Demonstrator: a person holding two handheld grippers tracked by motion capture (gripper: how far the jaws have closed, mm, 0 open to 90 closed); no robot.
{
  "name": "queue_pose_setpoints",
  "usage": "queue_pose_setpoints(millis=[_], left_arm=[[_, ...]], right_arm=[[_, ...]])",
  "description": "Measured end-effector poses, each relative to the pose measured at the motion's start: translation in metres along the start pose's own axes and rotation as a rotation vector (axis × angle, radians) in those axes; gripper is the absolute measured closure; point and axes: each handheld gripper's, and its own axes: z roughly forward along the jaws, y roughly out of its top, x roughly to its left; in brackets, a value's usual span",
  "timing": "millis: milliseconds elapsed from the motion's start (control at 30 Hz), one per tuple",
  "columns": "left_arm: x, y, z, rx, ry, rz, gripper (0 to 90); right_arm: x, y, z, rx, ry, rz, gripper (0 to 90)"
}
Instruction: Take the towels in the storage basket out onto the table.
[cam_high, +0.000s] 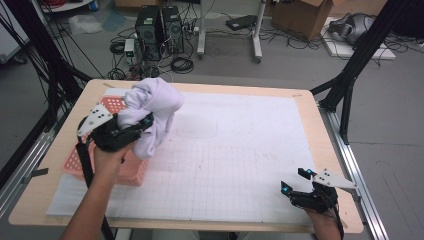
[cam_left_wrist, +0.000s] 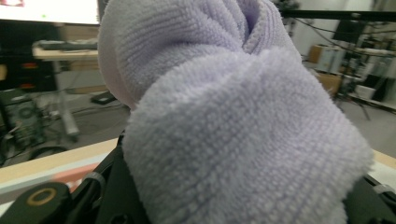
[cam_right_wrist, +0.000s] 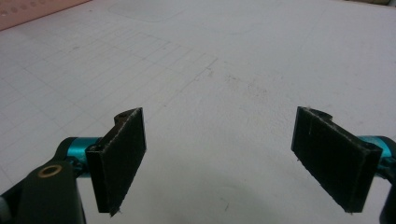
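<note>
My left gripper (cam_high: 131, 131) has its jaws pinched on a bunched lavender towel (cam_high: 152, 111), and the whole bundle hangs in the air above the right edge of the pink basket (cam_high: 82, 162). From the jaws the cloth bulges up and away from me, then droops in a fold toward the white gridded mat (cam_high: 240, 150); crumpled like this, it has no clear long axis. In the left gripper view the towel (cam_left_wrist: 224, 121) sits right against the camera, so I cannot see the pads themselves there.

The open mat lies to the right of the bundle, and that is the way I judge the towel has to travel. Nothing stands on that stretch of the worktop (cam_high: 310, 107).

My right gripper (cam_high: 295, 181) rests low at the near right corner, jaws spread wide with nothing between them, well apart from the towel. The left hand is plainly the nearer one. The one snag I foresee is the hanging fold catching the basket's rim.
</note>
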Motion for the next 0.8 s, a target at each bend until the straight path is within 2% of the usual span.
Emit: queue_pose_setpoints(millis=[33,67,133,167,200,233,333,633,700,800], left_arm=[[-0.011,0.0,0.009,0.0,-0.039,0.013,55.8],[-0.011,0.0,0.009,0.0,-0.039,0.013,55.7],[-0.023,0.0,0.018,0.004,-0.069,0.018,55.7],[-0.033,-0.002,0.028,0.019,-0.089,0.035,55.7],[-0.033,-0.002,0.028,0.019,-0.089,0.035,55.7],[-0.04,-0.004,0.035,0.029,-0.097,0.043,55.7],[-0.05,-0.011,0.049,0.037,-0.131,0.033,55.8],[-0.079,-0.039,0.091,0.089,-0.231,0.015,55.8],[-0.086,-0.045,0.098,0.103,-0.242,0.038,55.8],[-0.093,-0.054,0.11,0.124,-0.261,0.039,55.8]], right_arm=[[0.0,0.0,0.0,-0.001,0.001,-0.005,16.7],[0.0,0.0,0.0,-0.001,0.0,-0.004,16.8],[0.0,0.0,0.0,-0.001,0.0,-0.006,16.7],[0.0,0.0,0.0,-0.002,0.001,-0.005,16.8],[0.0,0.0,0.0,-0.002,0.001,-0.005,16.8],[0.0,0.0,0.0,-0.003,0.001,-0.004,16.7],[0.0,0.0,0.001,0.001,0.003,-0.003,16.7],[0.0,0.0,0.001,-0.001,0.005,-0.008,16.8],[0.0,0.0,0.001,0.0,0.003,-0.008,16.7],[-0.001,0.0,0.001,0.001,0.005,-0.01,16.7]])
